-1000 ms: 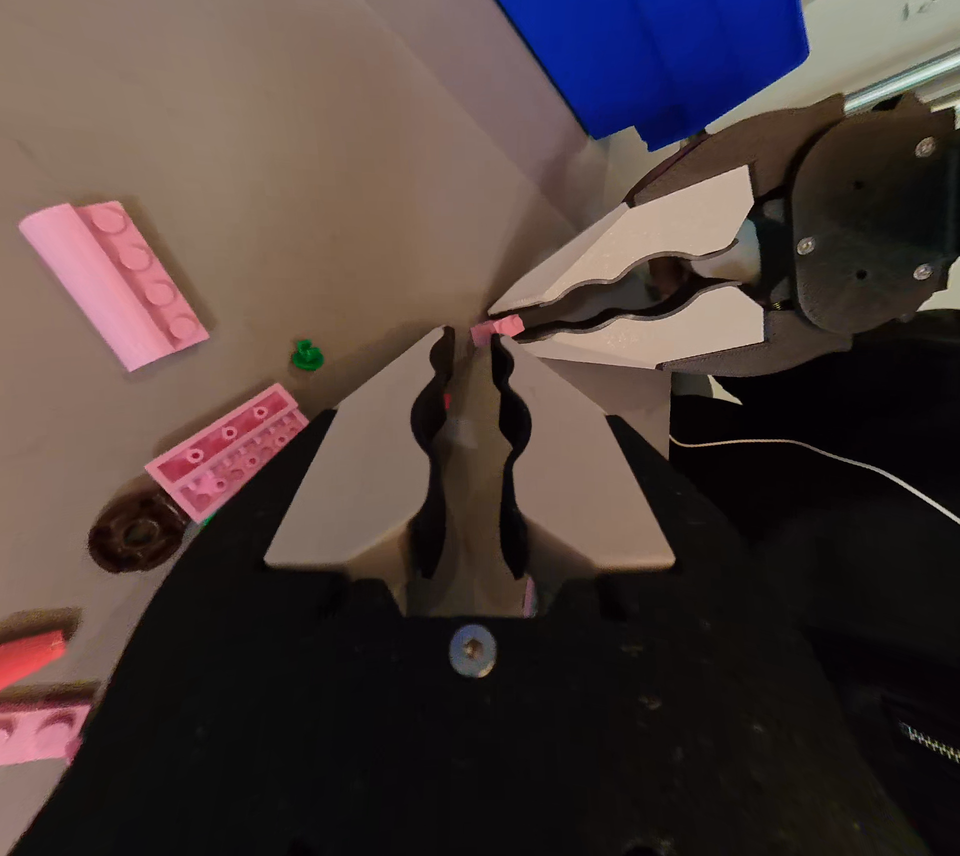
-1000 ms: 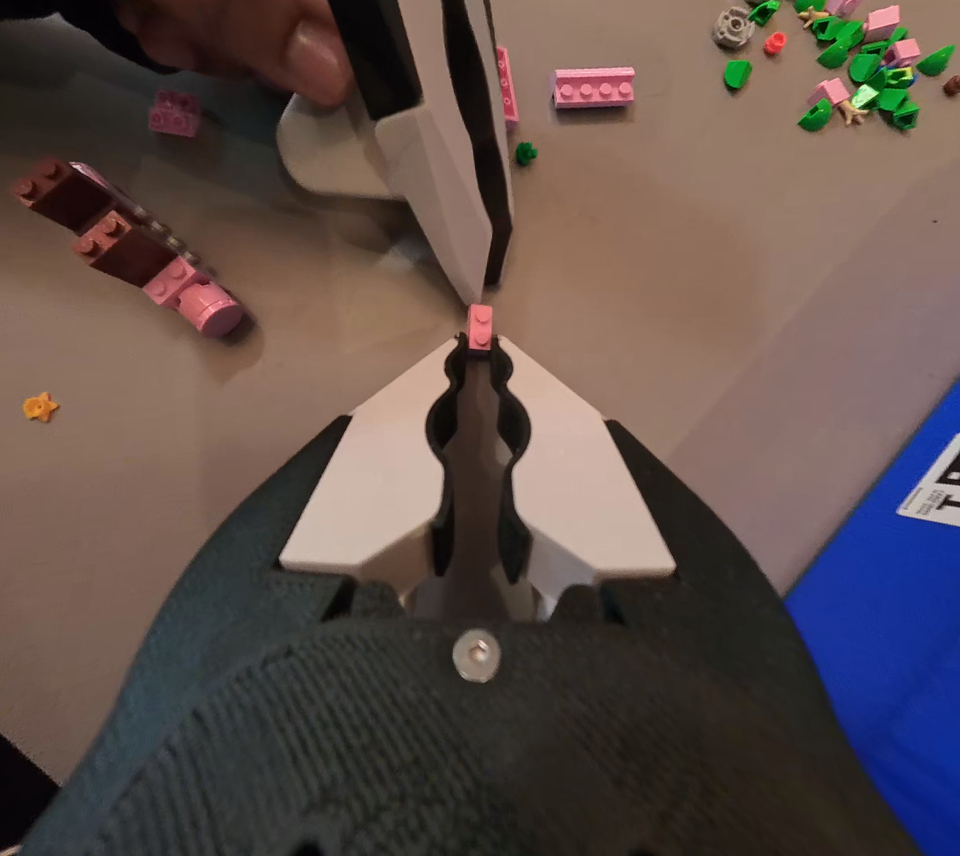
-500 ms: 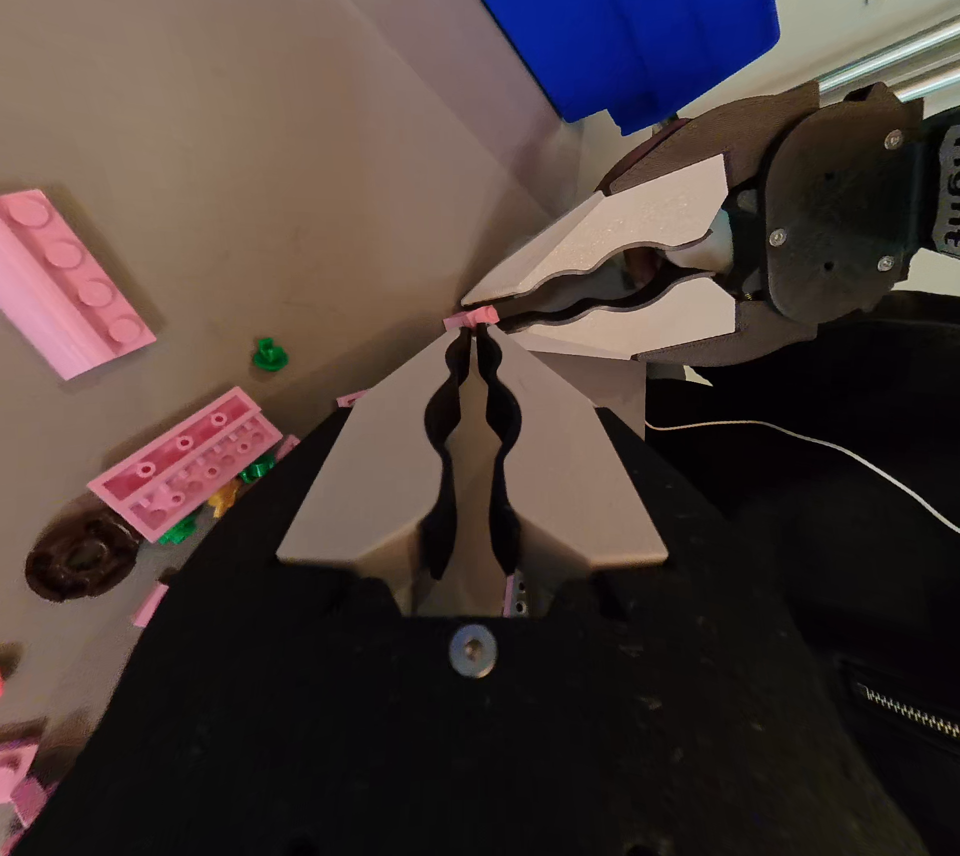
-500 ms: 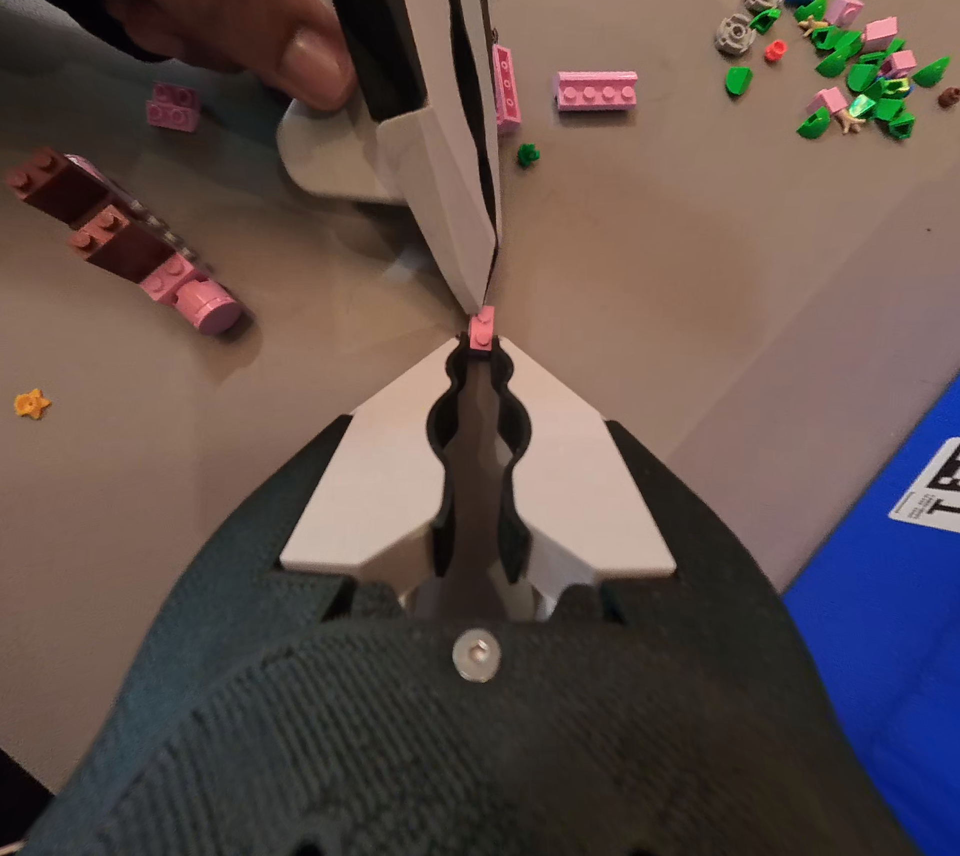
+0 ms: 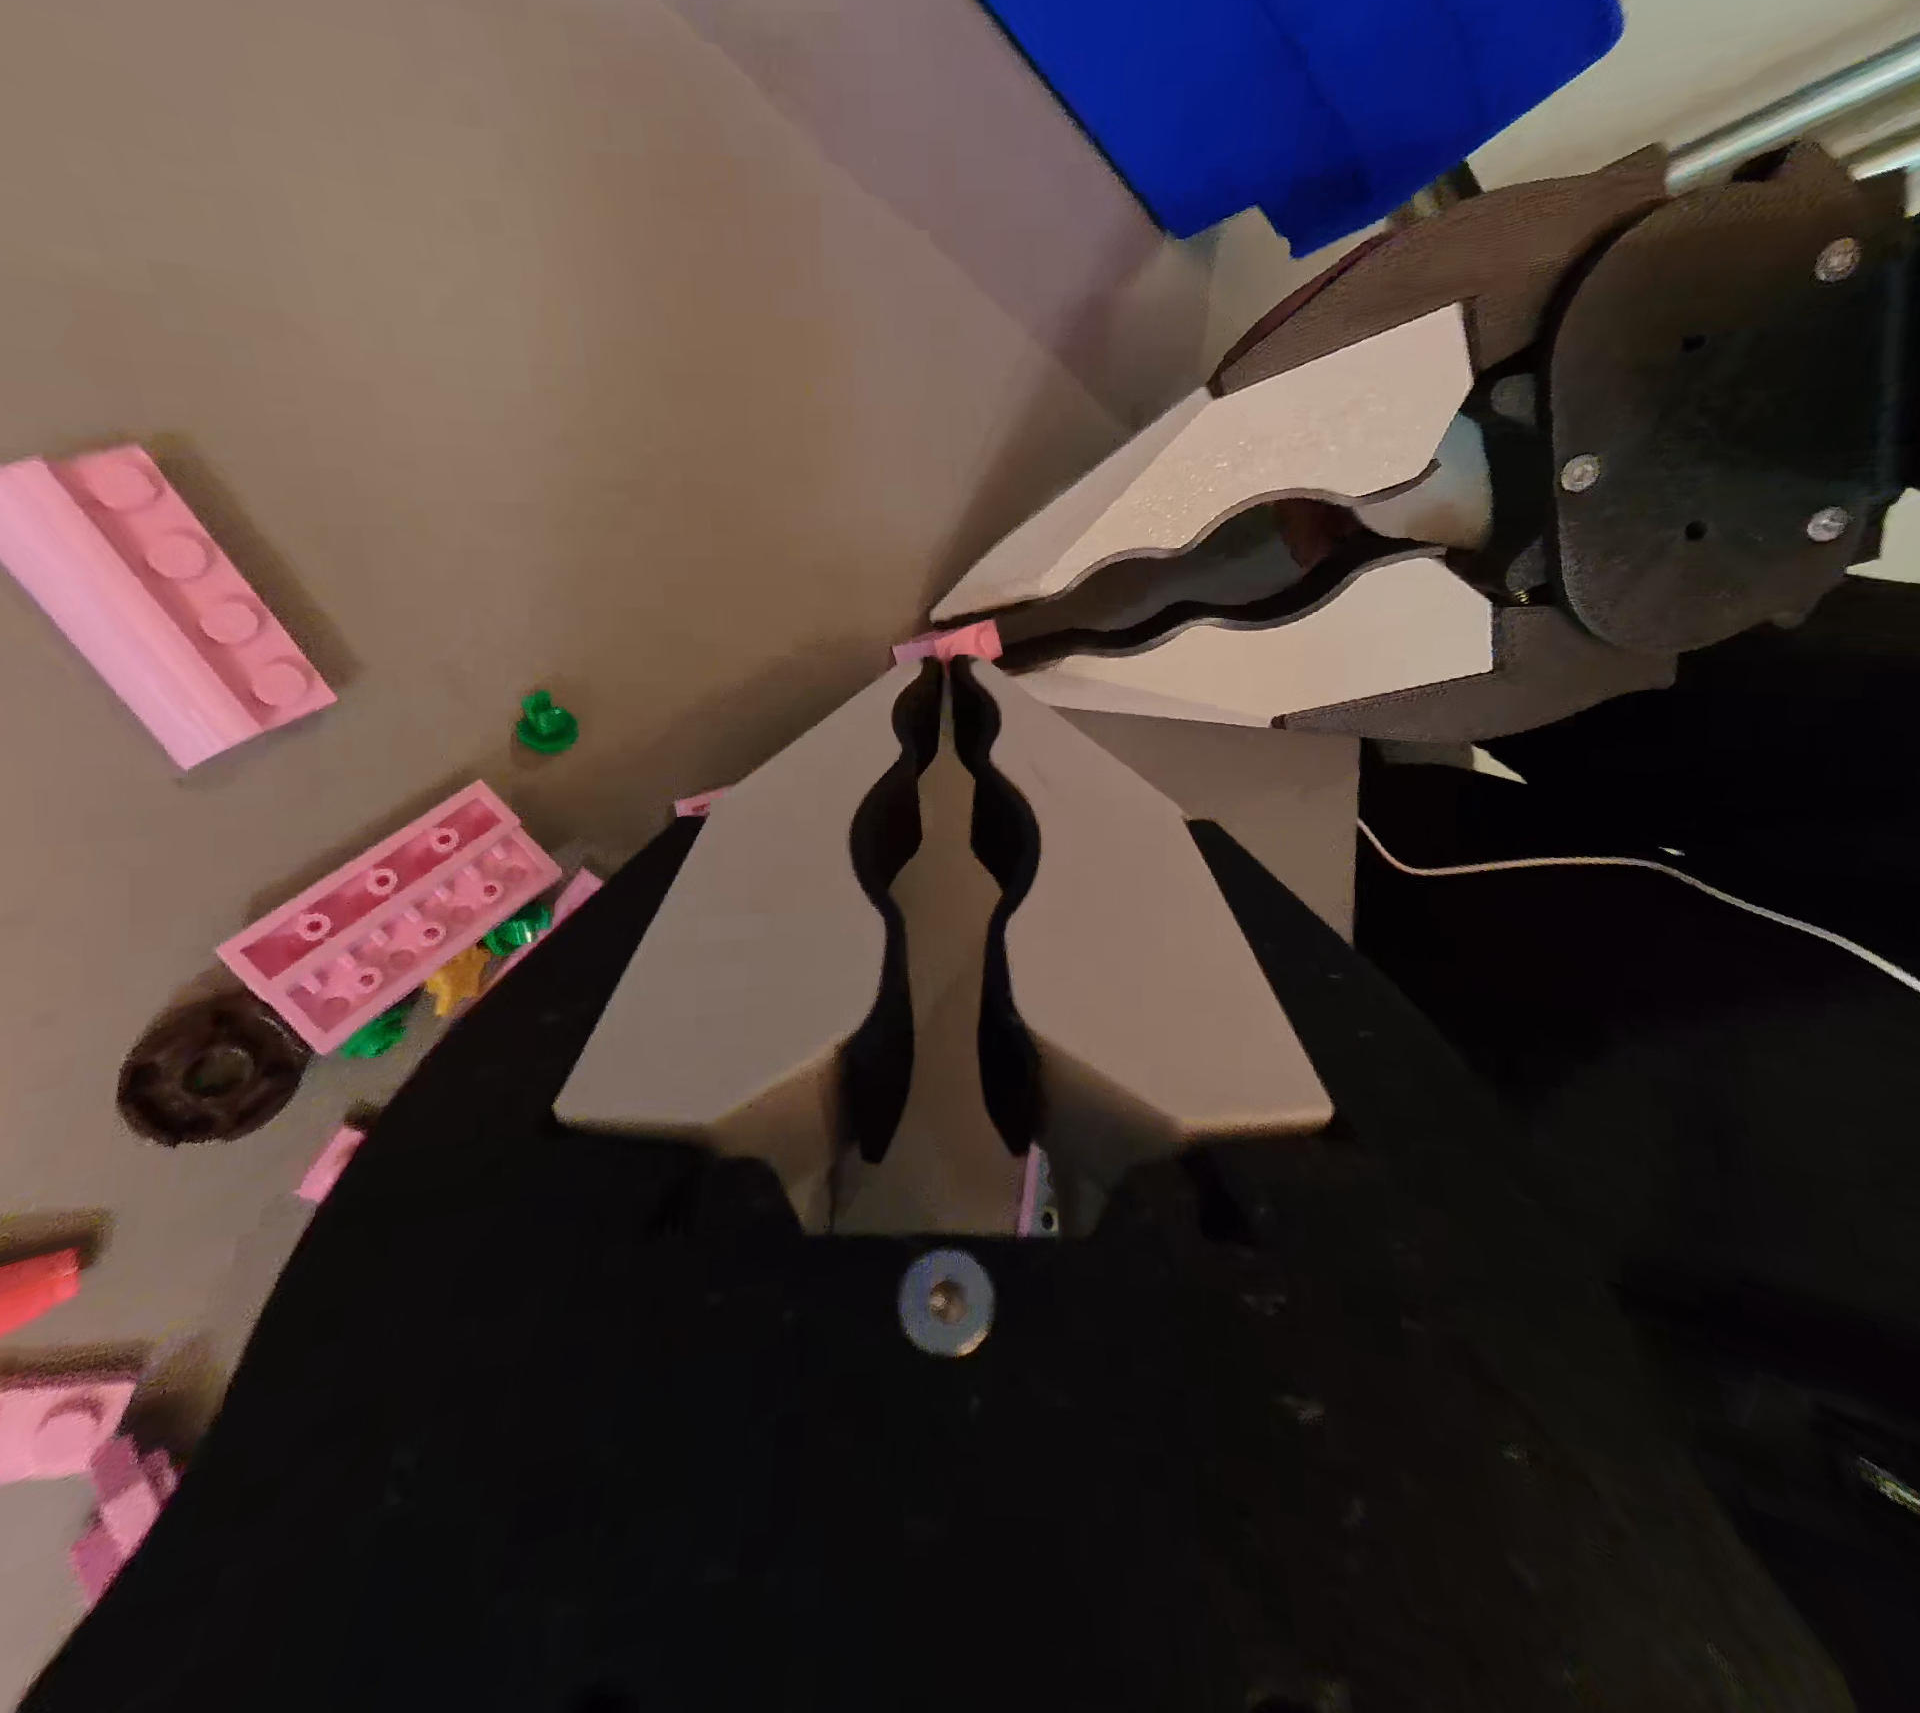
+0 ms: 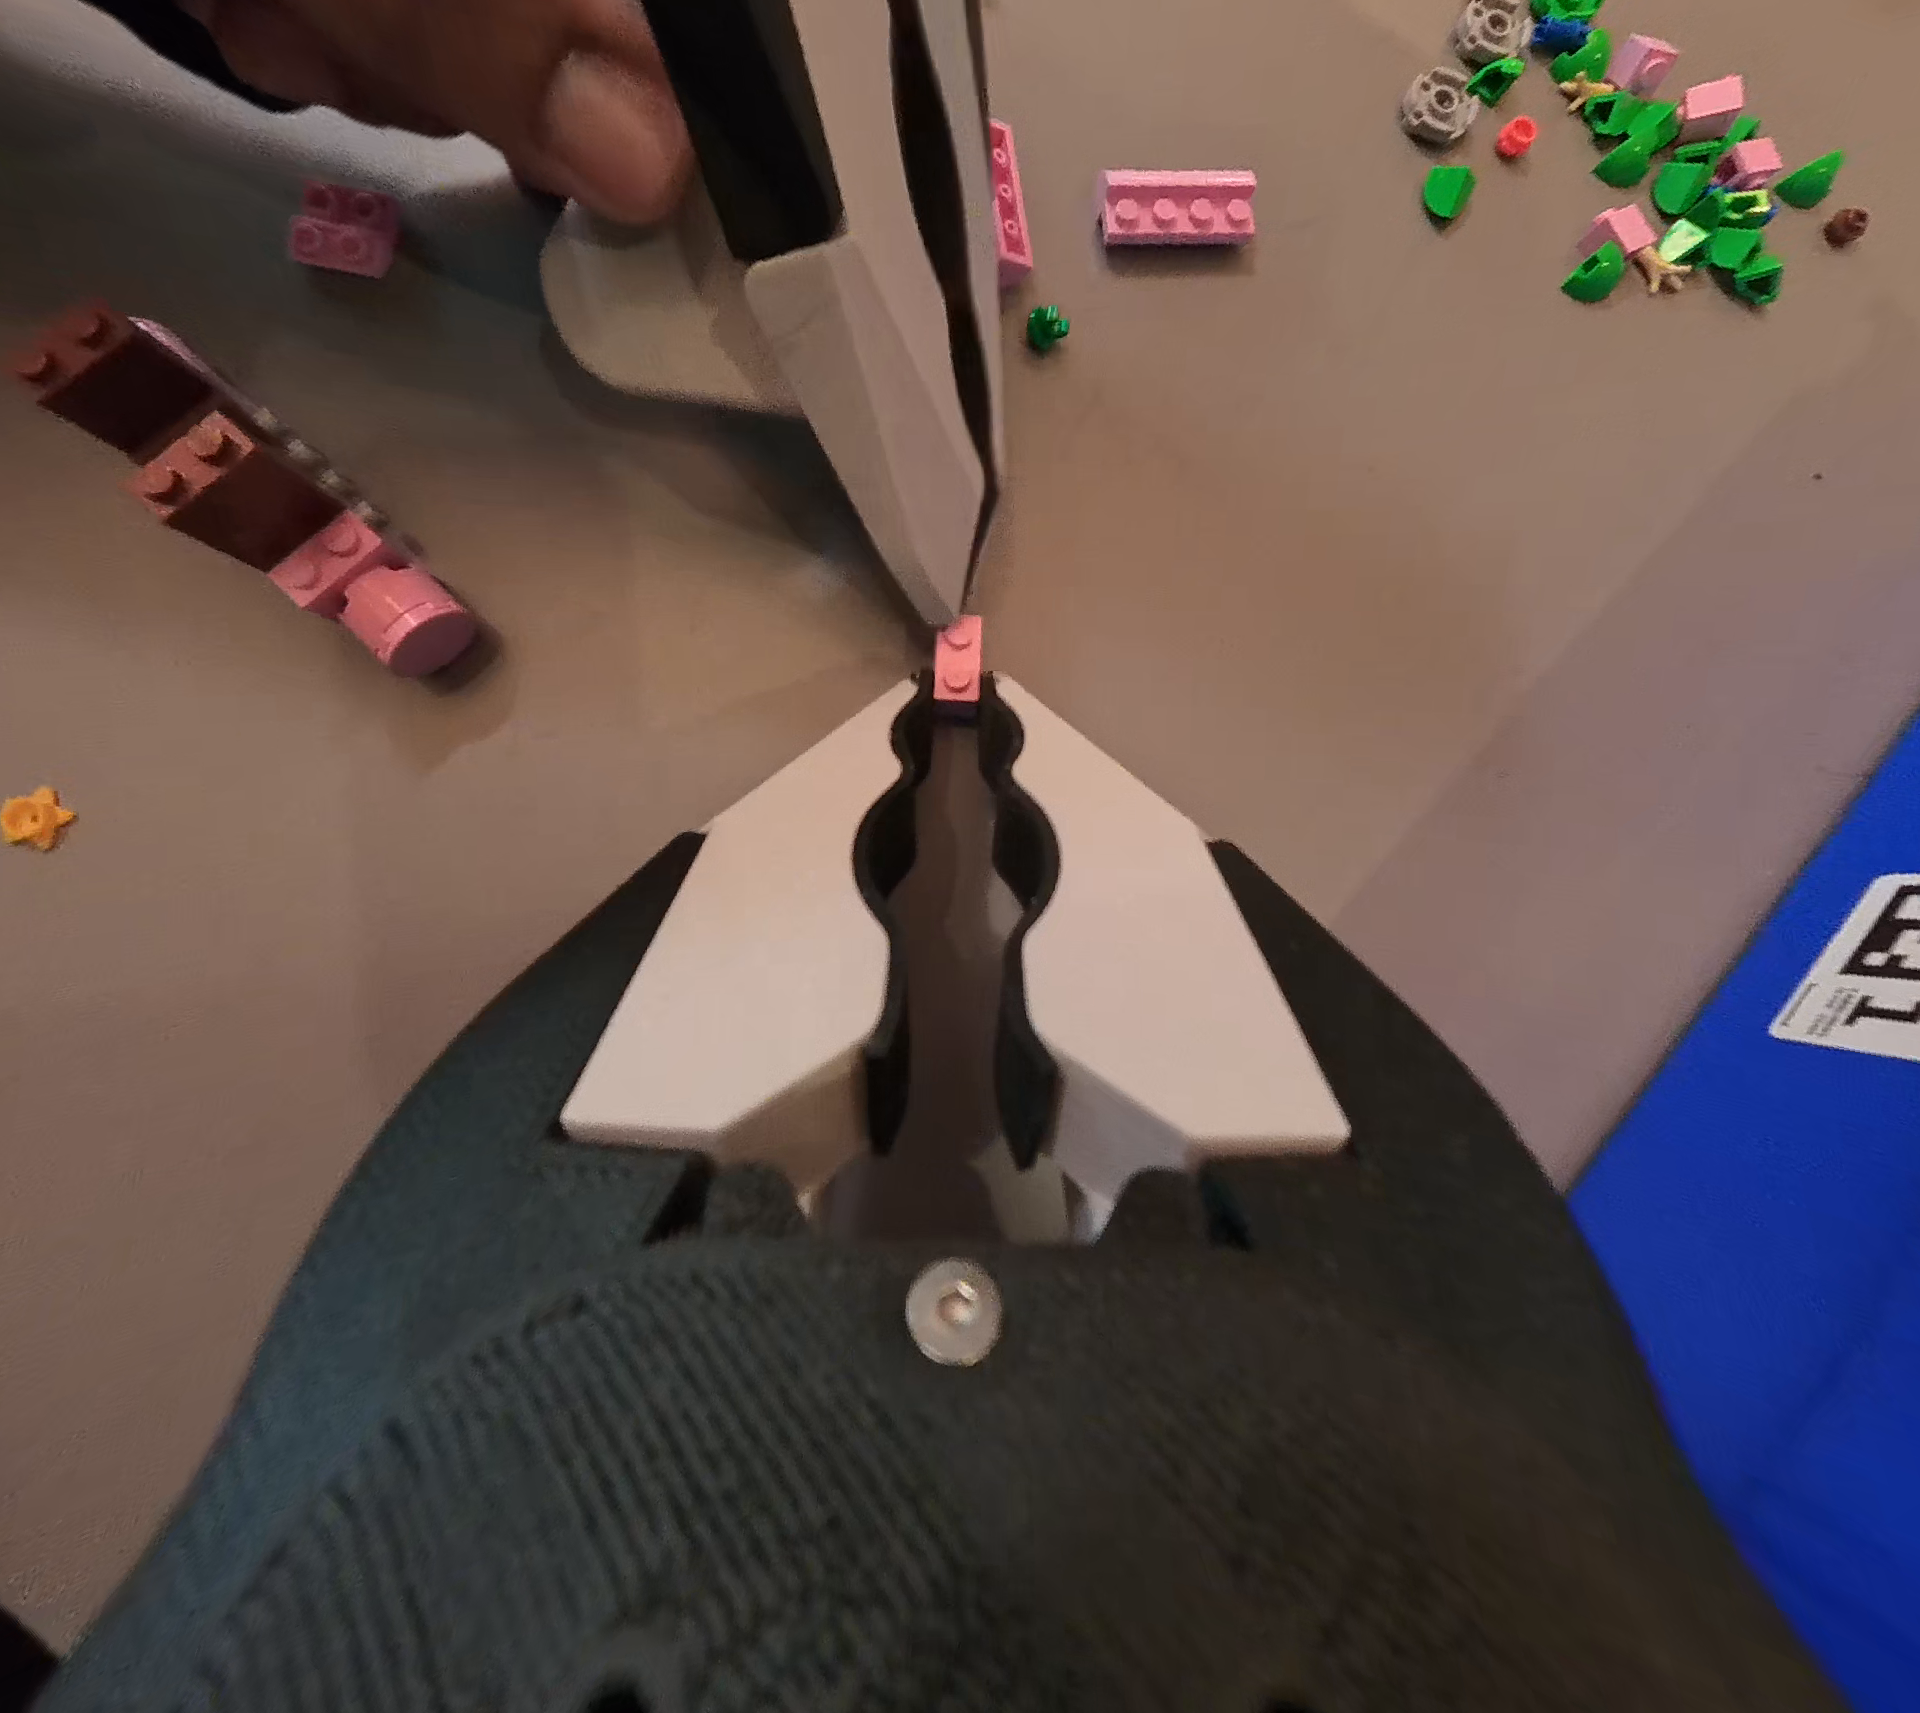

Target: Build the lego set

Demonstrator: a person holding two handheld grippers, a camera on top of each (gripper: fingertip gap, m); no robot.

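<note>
My right gripper point(image 6: 958, 695) is shut on a small pink plate point(image 6: 958, 657), which sticks out past its tips, above the table. In the left wrist view this gripper point(image 5: 971, 643) comes in from the right with the plate point(image 5: 948, 648) at its tips. My left gripper point(image 5: 945, 674) is shut, and its tips touch the plate's free end. In the right wrist view it point(image 6: 964, 603) points down from above. I cannot tell whether it pinches the plate. A brown-and-pink build point(image 6: 229, 489) lies at the left.
On the tan table lie a pink 1x4 brick point(image 6: 1177, 207), an upturned pink plate point(image 5: 390, 915), a green stud point(image 6: 1047, 328), a brown round piece point(image 5: 208, 1081), an orange star point(image 6: 36, 816) and a pile of green and pink pieces point(image 6: 1662, 157). A blue bin point(image 6: 1787, 1248) stands at the right. A hand point(image 6: 416, 1) holds the left gripper. The tips of both grippers are at nearly the same place.
My left gripper has gone from open to shut and has closed in on the free end of the pink plate. The right gripper has held the plate steady.
</note>
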